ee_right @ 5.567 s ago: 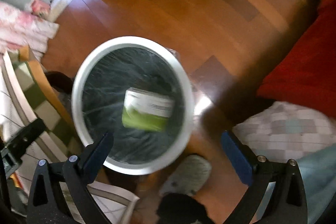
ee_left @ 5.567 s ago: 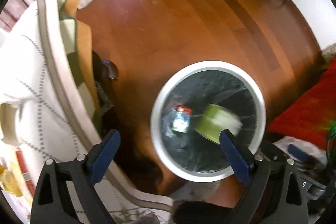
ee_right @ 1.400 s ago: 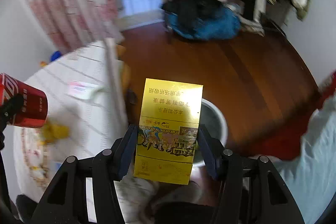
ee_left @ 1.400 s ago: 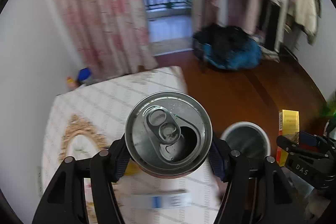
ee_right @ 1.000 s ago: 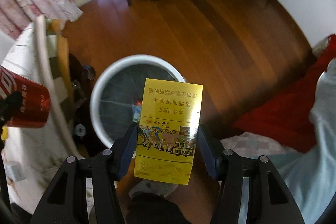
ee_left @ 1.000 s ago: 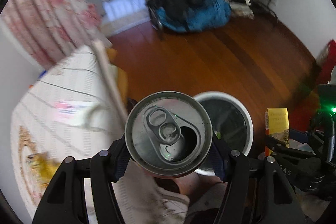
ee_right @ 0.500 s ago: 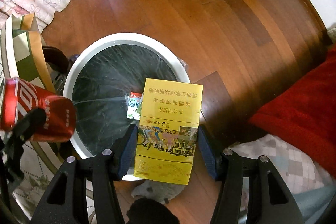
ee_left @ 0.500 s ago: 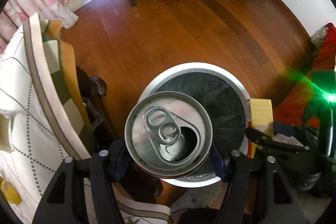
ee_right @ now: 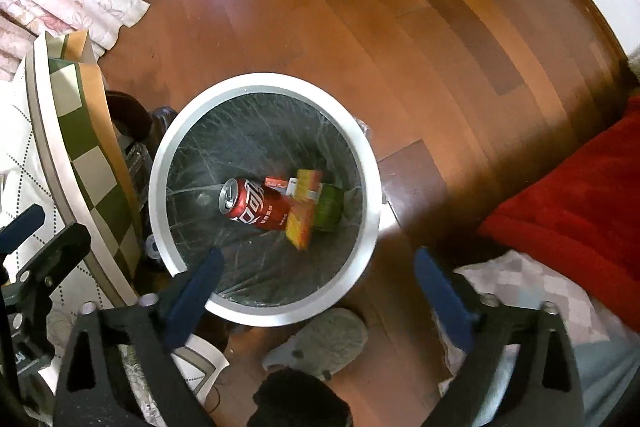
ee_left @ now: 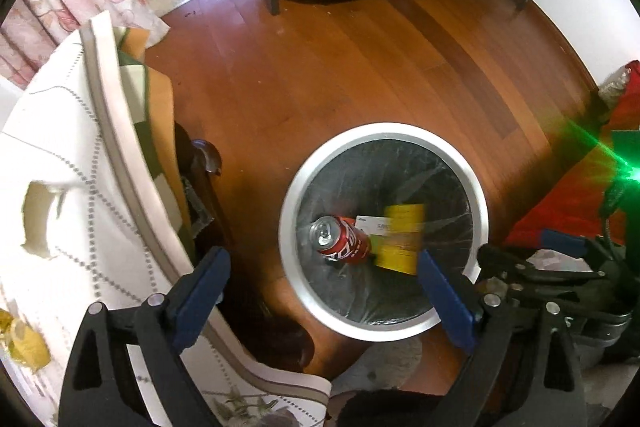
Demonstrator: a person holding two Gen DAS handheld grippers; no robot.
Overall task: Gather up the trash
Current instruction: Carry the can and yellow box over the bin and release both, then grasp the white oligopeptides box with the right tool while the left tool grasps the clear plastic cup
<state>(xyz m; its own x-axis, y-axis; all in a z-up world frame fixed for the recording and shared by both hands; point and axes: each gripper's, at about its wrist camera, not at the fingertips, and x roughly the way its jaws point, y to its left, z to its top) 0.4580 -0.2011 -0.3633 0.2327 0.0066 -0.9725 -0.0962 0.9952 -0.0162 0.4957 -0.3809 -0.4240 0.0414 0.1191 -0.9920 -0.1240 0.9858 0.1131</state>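
Both grippers, left [ee_left: 320, 283] and right [ee_right: 316, 279], gape empty over my bin [ee_right: 168, 163]; can [ee_right: 256, 209], yellow box [ee_right: 304, 215] inside. Risk: clipping the rim, tipping it.

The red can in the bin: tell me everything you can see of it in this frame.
The red can is a metal drink can with white lettering on its side and a silver top whose pull-tab opening is already punched. It lies on its side inside the white-rimmed bin, on the dark plastic liner, top end facing the rim nearest the table. Its base end meets a yellow carton, with a green container just beyond. No jaws touch it; both grippers hang open above.
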